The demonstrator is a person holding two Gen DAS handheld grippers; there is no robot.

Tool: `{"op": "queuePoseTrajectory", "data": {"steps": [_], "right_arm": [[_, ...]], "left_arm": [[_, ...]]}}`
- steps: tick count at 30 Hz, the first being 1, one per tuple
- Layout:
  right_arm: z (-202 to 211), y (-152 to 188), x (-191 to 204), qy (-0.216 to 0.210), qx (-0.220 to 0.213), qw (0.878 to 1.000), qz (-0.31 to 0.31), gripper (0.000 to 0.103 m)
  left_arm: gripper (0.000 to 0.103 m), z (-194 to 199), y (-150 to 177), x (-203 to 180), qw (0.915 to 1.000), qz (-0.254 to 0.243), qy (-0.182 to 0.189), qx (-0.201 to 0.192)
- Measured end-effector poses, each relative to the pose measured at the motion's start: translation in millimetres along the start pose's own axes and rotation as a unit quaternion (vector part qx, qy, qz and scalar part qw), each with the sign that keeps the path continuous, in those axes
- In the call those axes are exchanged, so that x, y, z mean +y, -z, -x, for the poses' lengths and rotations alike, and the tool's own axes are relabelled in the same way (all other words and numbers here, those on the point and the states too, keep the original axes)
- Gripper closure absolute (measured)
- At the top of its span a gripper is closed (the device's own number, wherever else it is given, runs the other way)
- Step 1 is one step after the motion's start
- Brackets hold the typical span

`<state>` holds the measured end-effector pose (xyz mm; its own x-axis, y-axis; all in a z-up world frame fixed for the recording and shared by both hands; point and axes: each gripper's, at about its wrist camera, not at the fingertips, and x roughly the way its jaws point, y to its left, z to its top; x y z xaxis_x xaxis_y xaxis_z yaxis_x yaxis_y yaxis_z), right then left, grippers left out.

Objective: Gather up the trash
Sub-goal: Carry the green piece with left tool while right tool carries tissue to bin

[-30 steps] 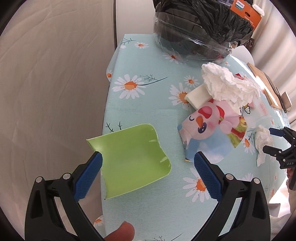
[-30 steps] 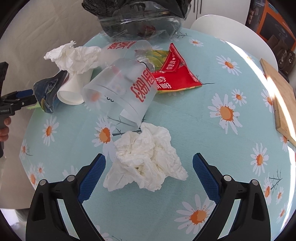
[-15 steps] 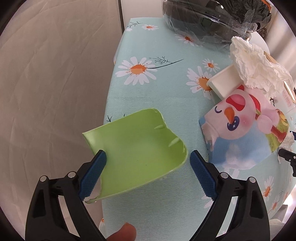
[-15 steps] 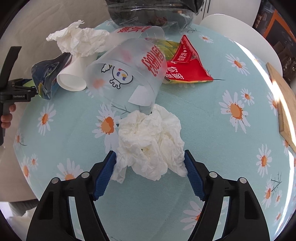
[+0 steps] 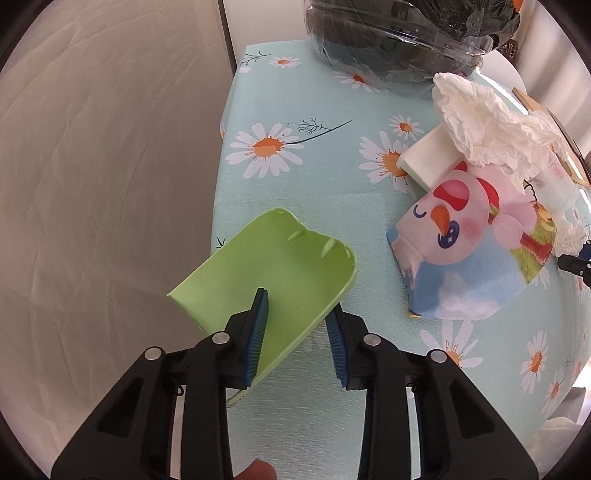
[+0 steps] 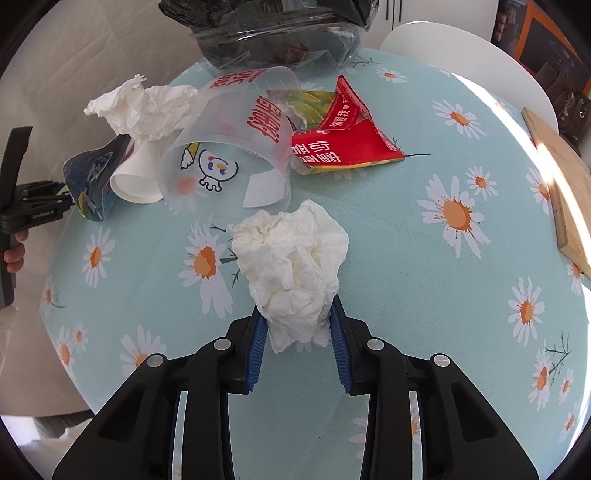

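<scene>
Home dining spot, daisy-print tablecloth [image 6: 424, 258], white chair [image 6: 461, 48], wooden board [image 6: 561, 192]

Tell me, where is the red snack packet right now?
In the right wrist view, the red snack packet lies on the daisy tablecloth, right of the clear plastic cup and just in front of the black trash bag.

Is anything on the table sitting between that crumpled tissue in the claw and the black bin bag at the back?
Yes. The right gripper has just closed on the tissue, and a tipped clear cup and a red wrapper lie between it and the bin bag.
</scene>
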<state>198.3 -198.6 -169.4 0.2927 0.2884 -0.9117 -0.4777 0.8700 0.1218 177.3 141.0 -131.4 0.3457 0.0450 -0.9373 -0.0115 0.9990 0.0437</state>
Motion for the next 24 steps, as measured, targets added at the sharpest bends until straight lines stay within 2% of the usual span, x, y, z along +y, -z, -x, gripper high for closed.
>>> {"op": "queuePoseTrajectory", "data": {"steps": [1, 5, 8, 12, 20, 23, 24], "right_arm": [[1, 0, -2, -0.001, -0.001, 1.000, -0.001, 0.074], [10, 5, -8, -0.008, -0.011, 1.000, -0.009, 0.074], [16, 8, -14, -0.014, -0.017, 1.000, -0.018, 0.074], [23, 11, -20, -0.018, -0.024, 0.999, -0.023, 0.074], [38, 14, -28, -0.024, -0.042, 0.998, -0.032, 0.073], [48, 9, -32, -0.039, -0.054, 0.997, -0.041, 0.073], [52, 7, -32, -0.031, -0.058, 0.997, -0.035, 0.073]], "left_arm": [[0.081, 2, 1, -2, 1.0000, -0.004, 0.001, 0.000], [0.094, 10, 3, -7, 0.9999, -0.014, 0.004, -0.004], [0.095, 14, 2, -5, 0.9998, -0.009, 0.019, -0.002], [0.095, 24, 5, -8, 0.9997, -0.013, 0.020, -0.006], [0.095, 55, -2, -15, 0.9989, -0.026, 0.002, -0.039], [0.095, 68, -9, -16, 0.9982, -0.030, -0.002, -0.052], [0.095, 73, -11, -17, 0.9978, -0.034, -0.006, -0.056]]}}
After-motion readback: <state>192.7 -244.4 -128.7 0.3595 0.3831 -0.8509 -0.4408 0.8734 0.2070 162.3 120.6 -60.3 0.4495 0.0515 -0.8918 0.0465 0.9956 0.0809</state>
